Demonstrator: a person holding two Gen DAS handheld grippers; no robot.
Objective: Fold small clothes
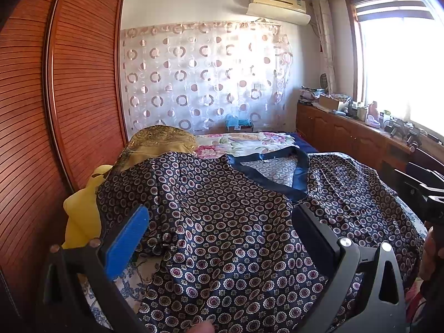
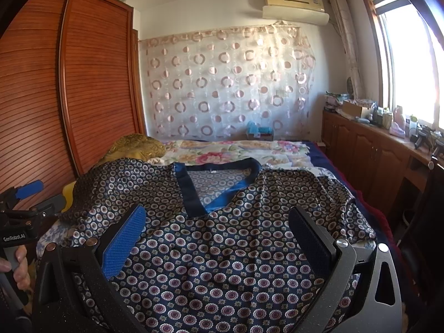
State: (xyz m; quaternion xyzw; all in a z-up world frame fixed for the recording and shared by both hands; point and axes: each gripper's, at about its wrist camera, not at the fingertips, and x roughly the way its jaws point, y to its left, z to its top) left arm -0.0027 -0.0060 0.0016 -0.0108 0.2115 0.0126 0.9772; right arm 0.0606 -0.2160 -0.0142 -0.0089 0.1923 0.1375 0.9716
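The left gripper (image 1: 222, 227) and right gripper (image 2: 219, 227) hover with jaws spread wide, grasping nothing. Directly beneath them the patterned shirt (image 2: 222, 249) lies spread front-up on the bed (image 2: 236, 149), its blue collar (image 2: 191, 188) toward the far end. The fabric appears thin, soft and glossy, probably slippery; gripping at hems or shoulder seams is advised.
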